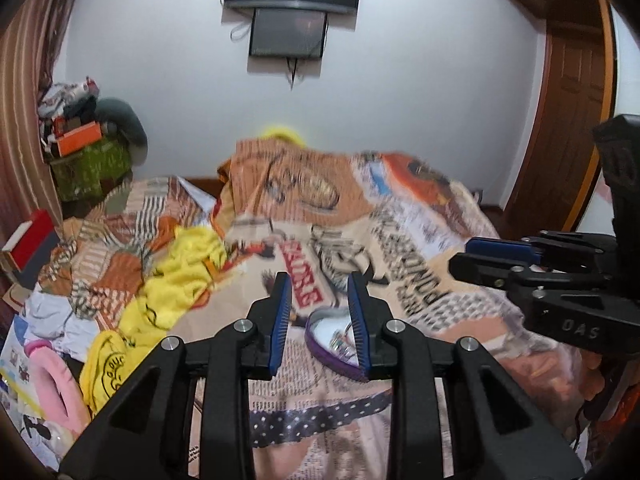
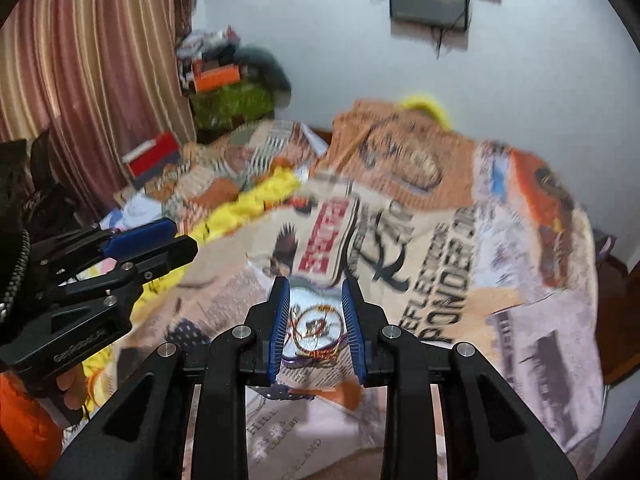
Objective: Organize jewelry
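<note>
Left hand-held gripper (image 1: 320, 322) stands with jaws apart, nothing between them; right hand-held gripper (image 2: 316, 326) likewise, jaws apart and empty. A purple-rimmed jewelry case (image 1: 326, 338) lies open on the newsprint-patterned bedspread (image 2: 460, 240), bangles (image 2: 318, 330) inside, below both grippers at 6 o'clock. Yellow cloth (image 1: 176, 276) lies at 9 o'clock.
</note>
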